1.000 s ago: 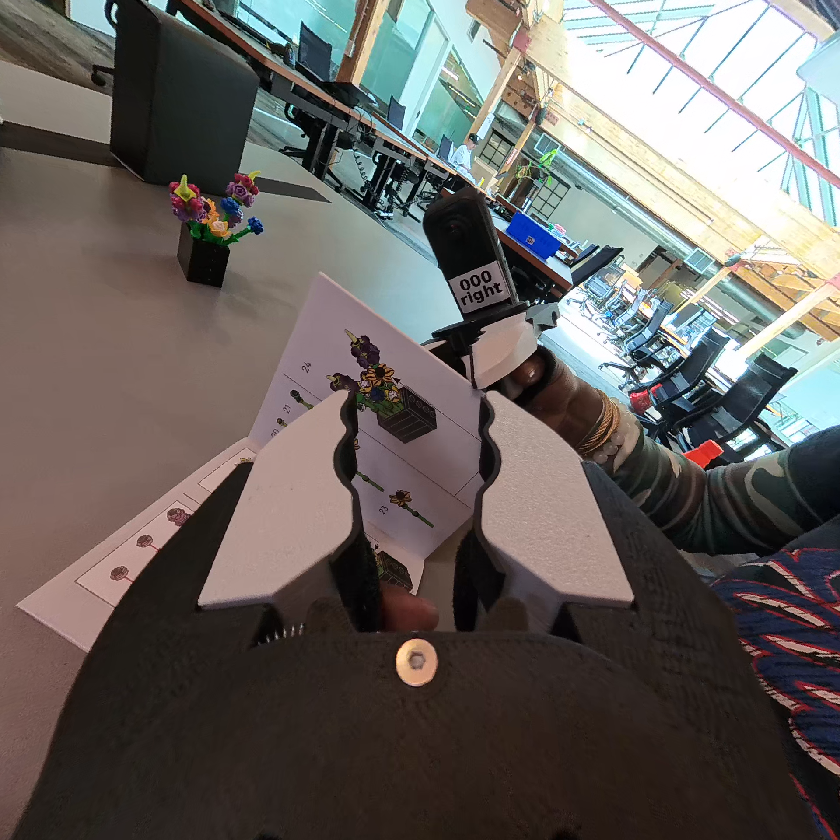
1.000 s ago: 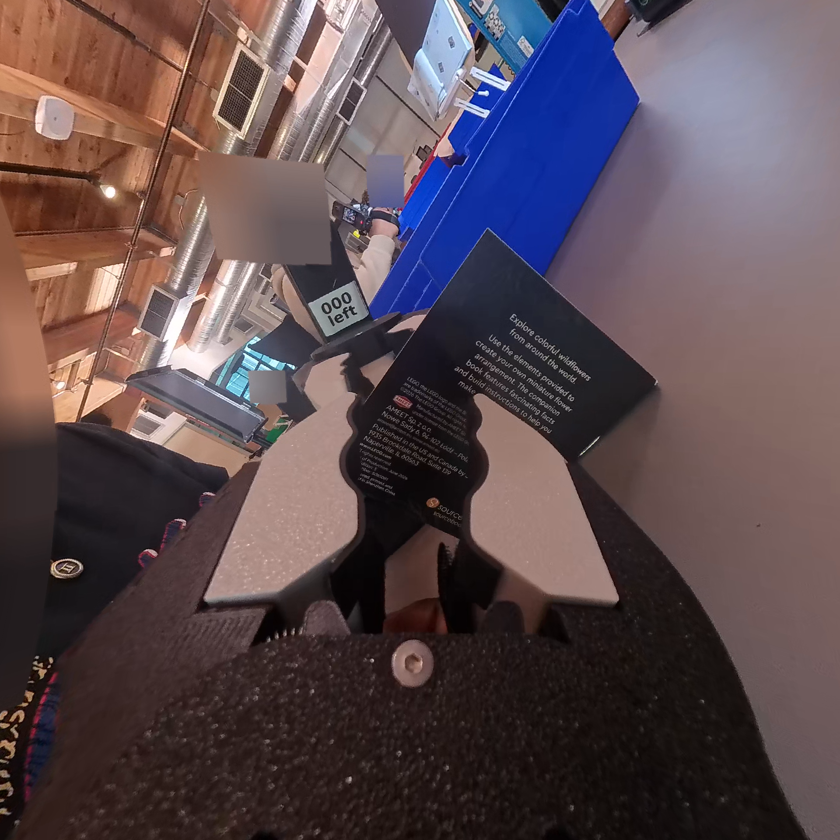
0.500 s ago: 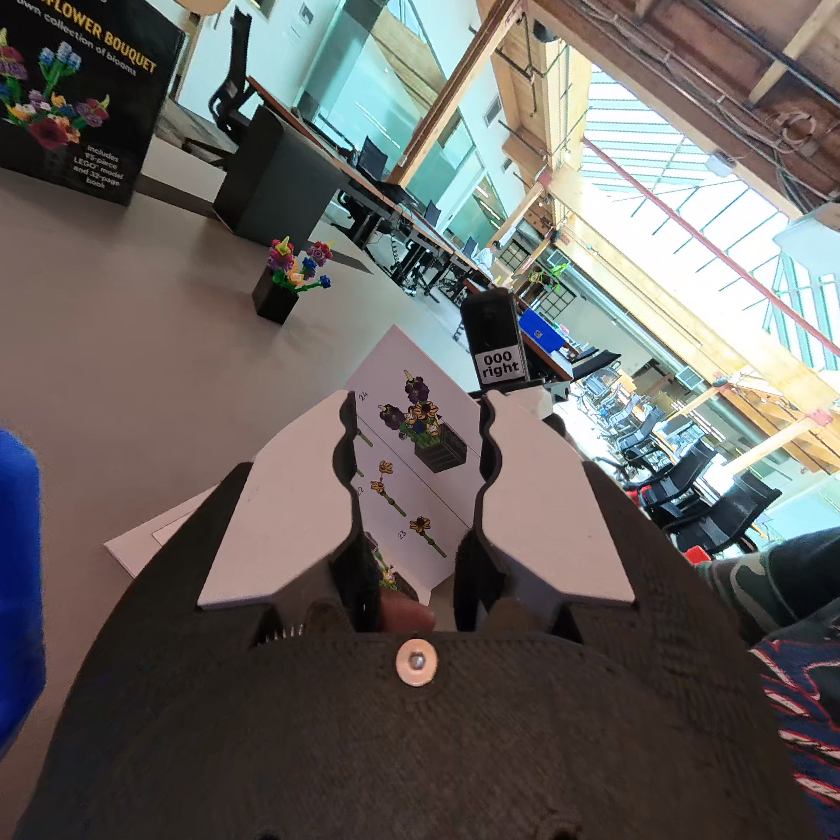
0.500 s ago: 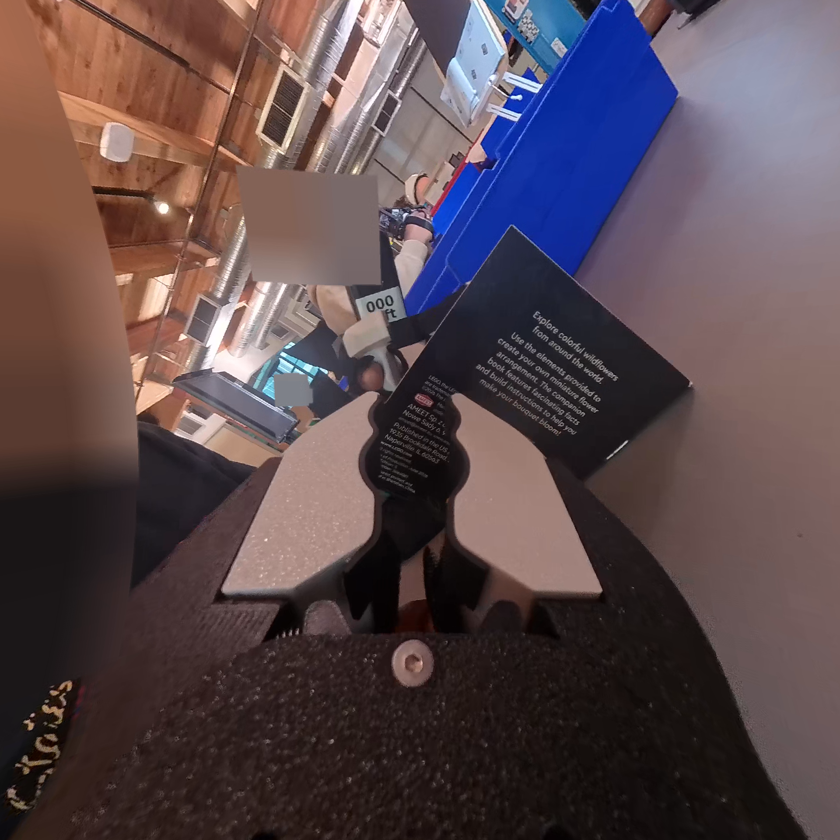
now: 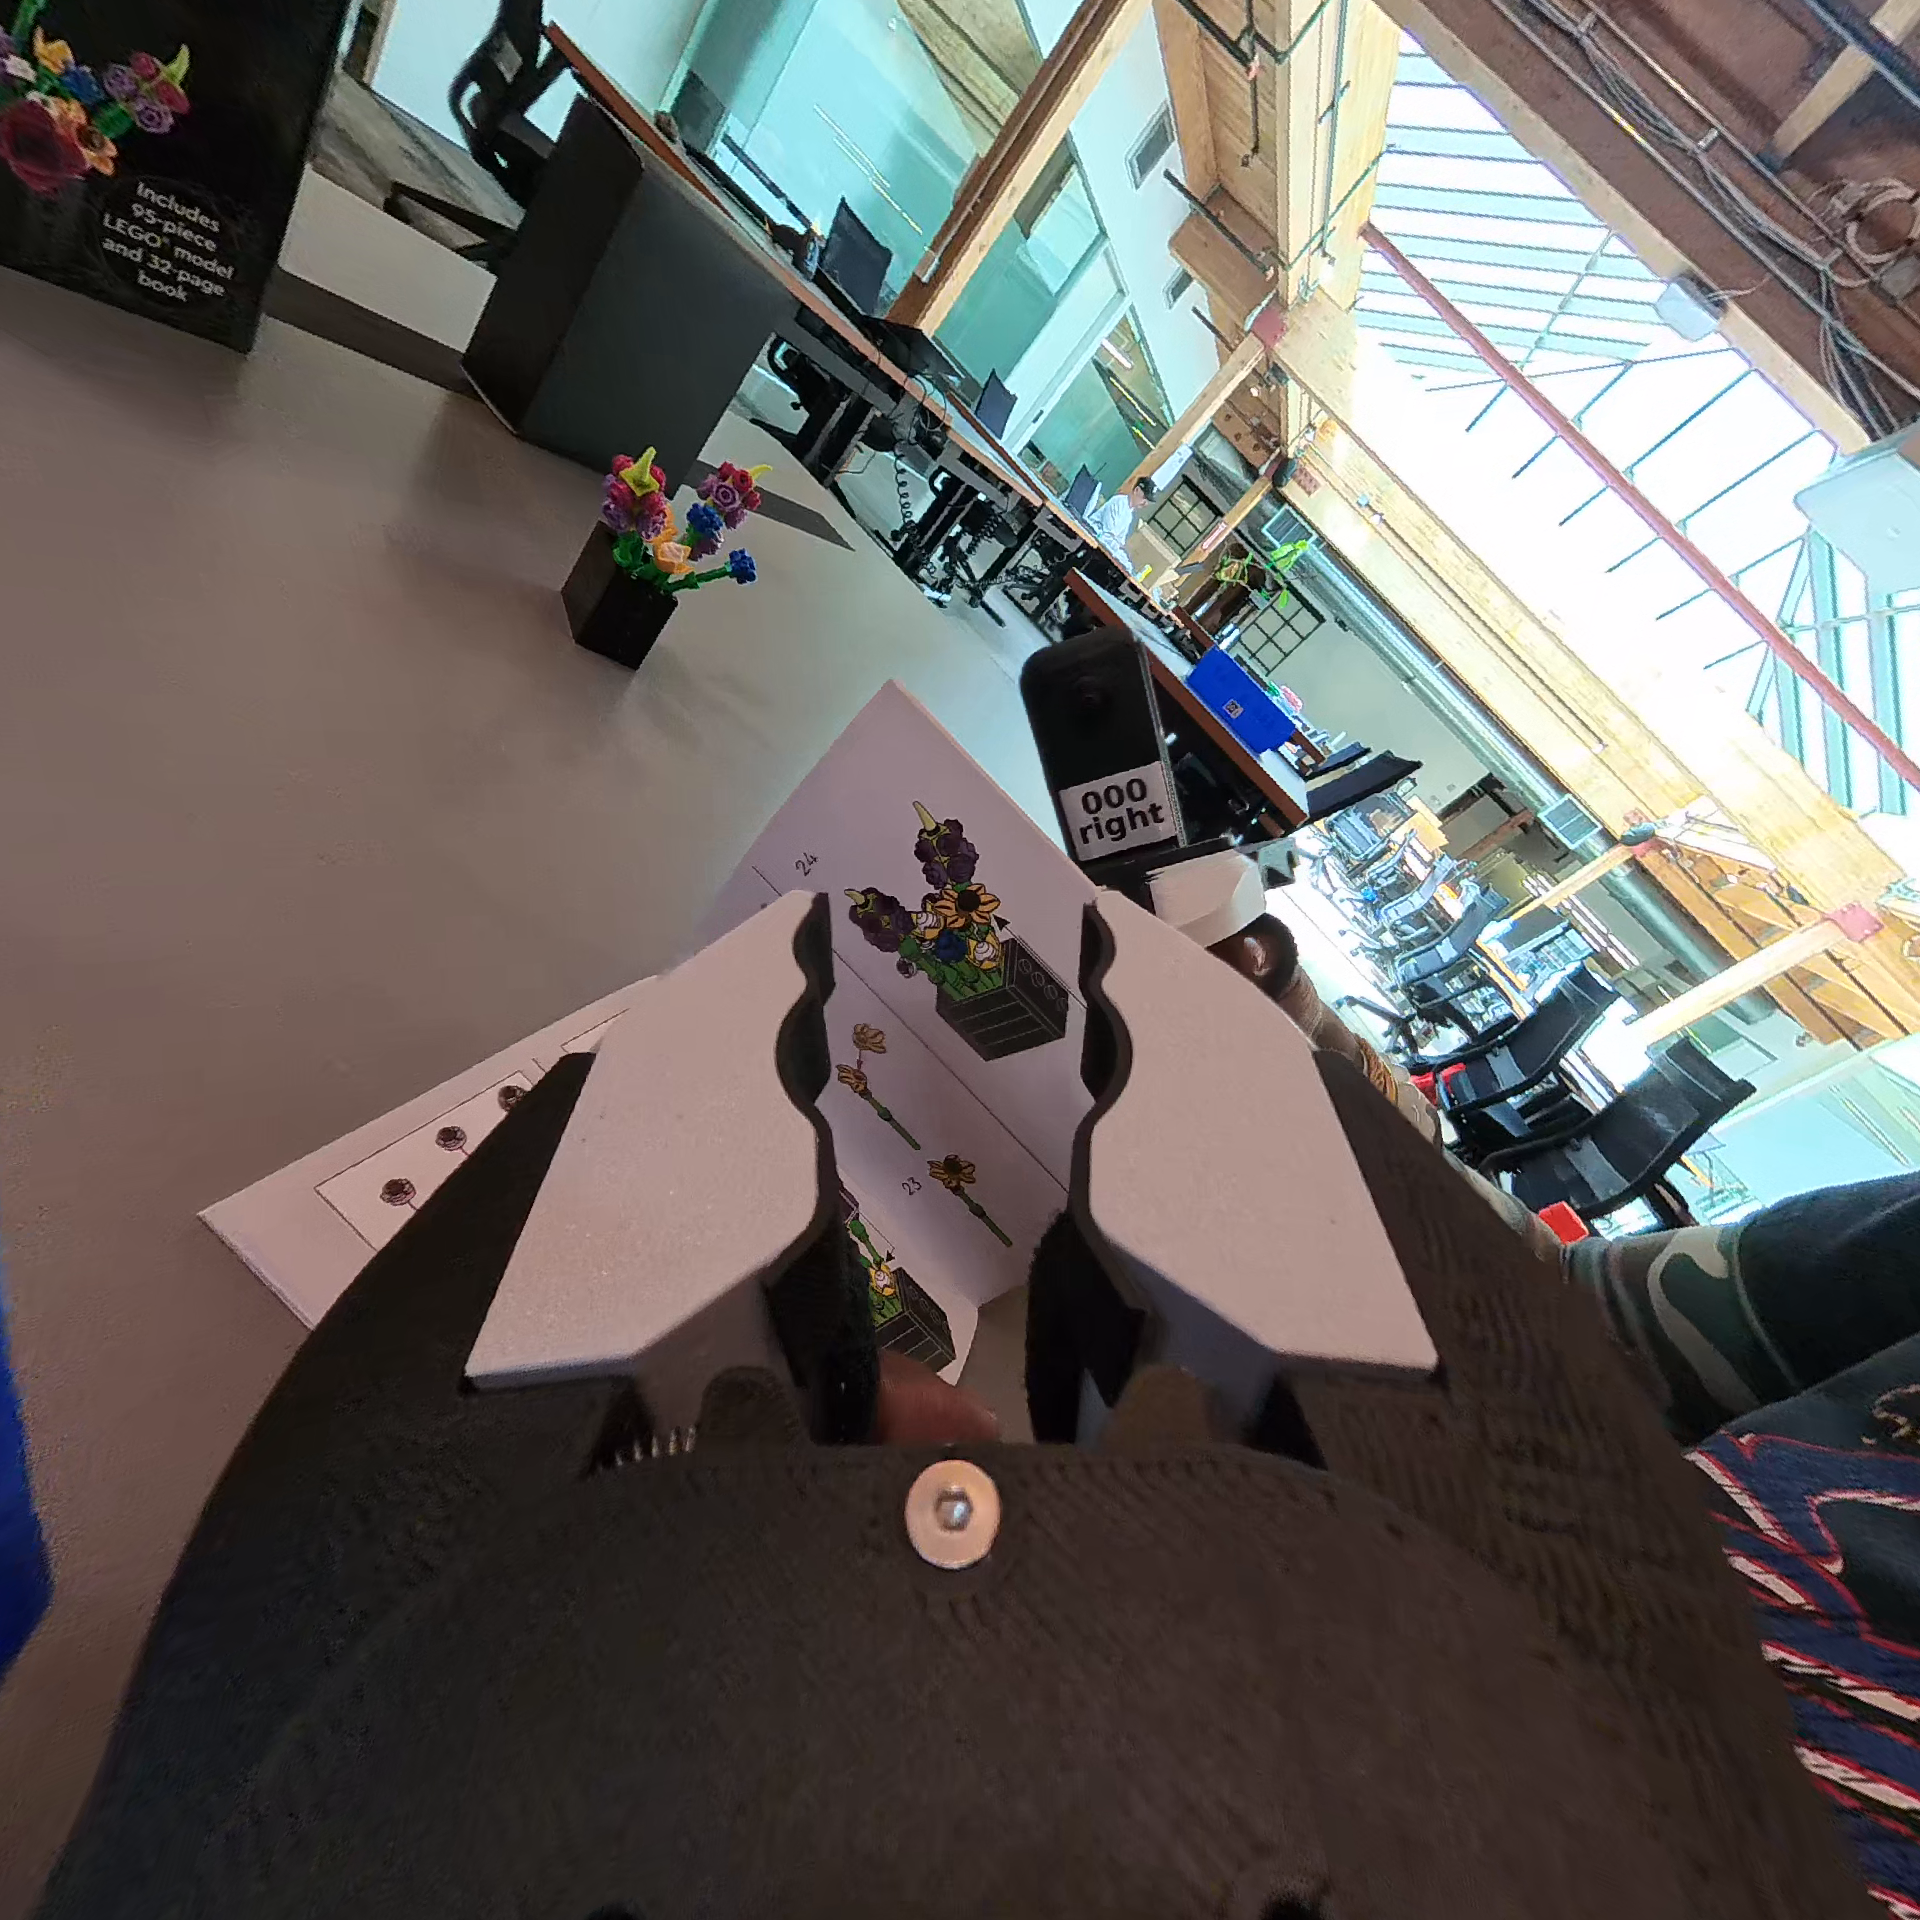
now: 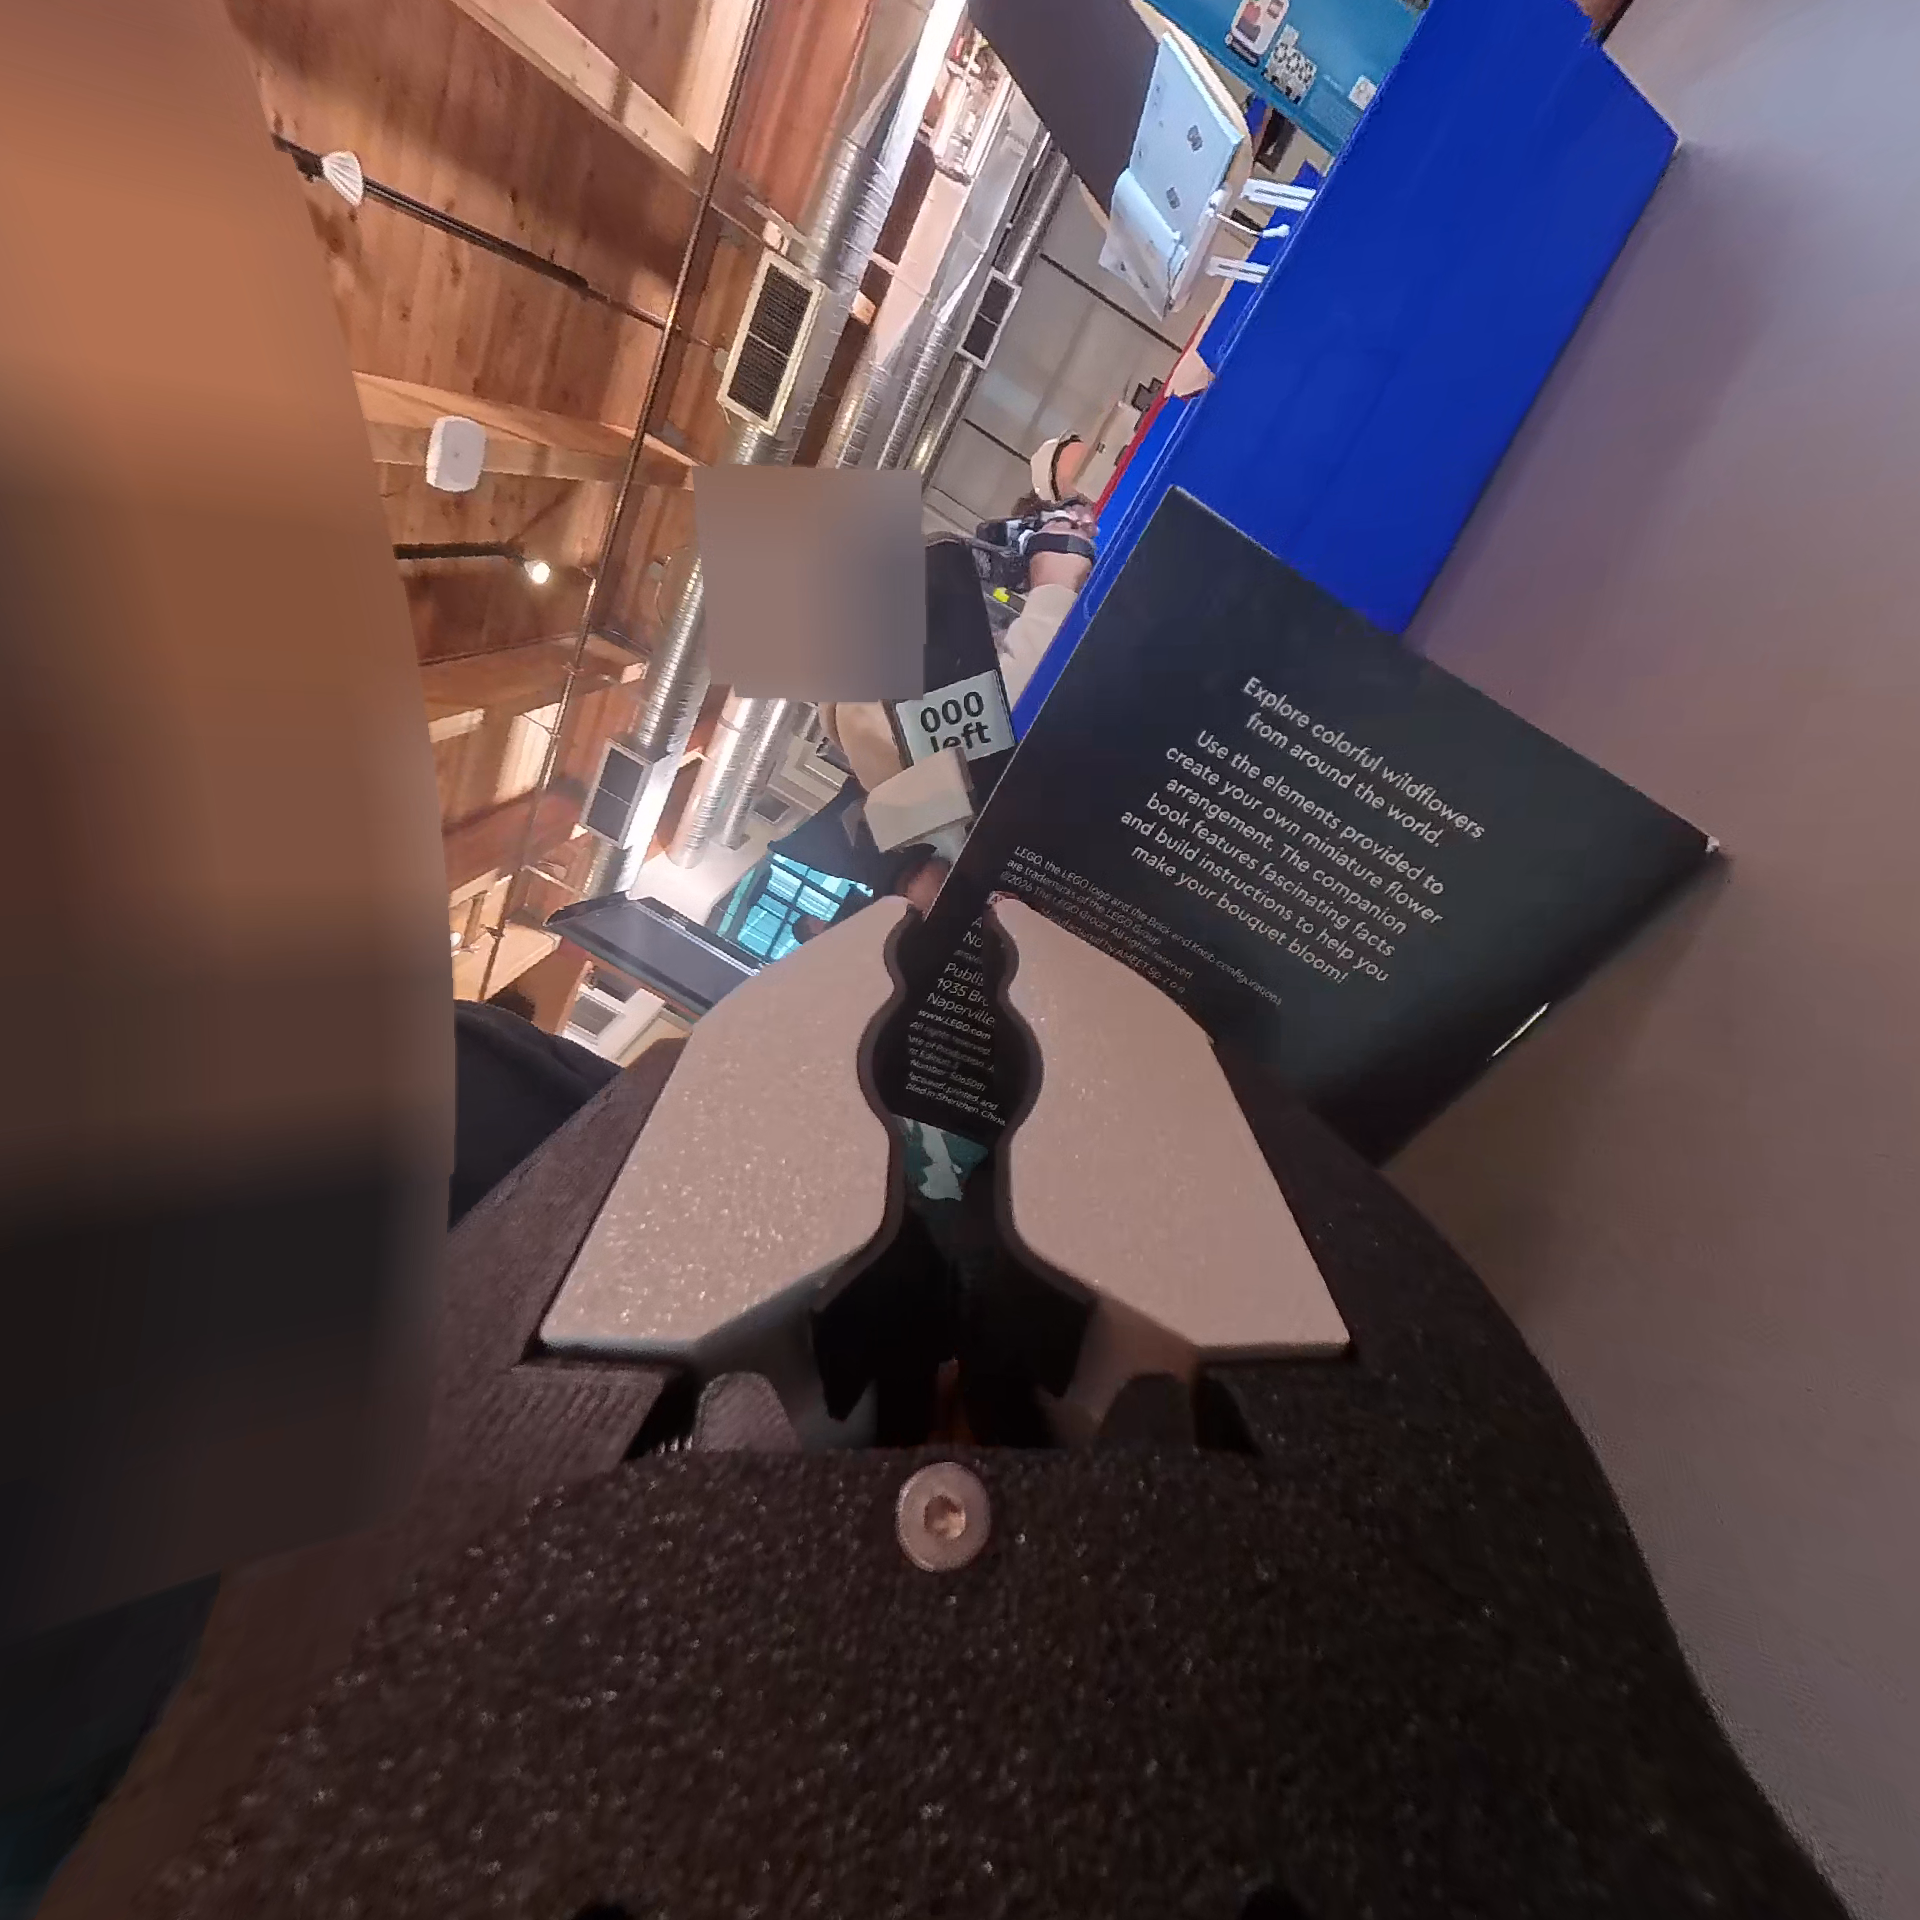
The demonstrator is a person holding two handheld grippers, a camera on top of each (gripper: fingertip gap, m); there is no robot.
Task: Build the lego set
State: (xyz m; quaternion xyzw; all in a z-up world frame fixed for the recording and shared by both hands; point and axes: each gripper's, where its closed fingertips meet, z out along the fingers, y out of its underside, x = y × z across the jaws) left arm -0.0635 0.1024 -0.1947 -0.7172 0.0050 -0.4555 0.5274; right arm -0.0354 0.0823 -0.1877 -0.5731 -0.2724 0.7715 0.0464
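Your left gripper (image 5: 951, 914) has its jaws standing apart with nothing between them; through the gap you see the open instruction booklet (image 5: 940, 1049), one leaf flat on the grey table (image 5: 260, 831) and the other raised. Half a second ago that gap looked about the same, but the view has swung closer: the lego flower bouquet (image 5: 665, 556) in its black pot now sits larger and nearer centre, upright on the table, well ahead and to the left of the fingers, apart from the booklet. The dark set box (image 5: 145, 166) stands at the far left.

Your right gripper (image 6: 954, 906) has drawn its jaws in since a second ago; now only a narrow slit remains, and whether they pinch the booklet's black back cover (image 6: 1309, 831) you cannot tell. A blue panel (image 6: 1403, 364) rises behind that cover.
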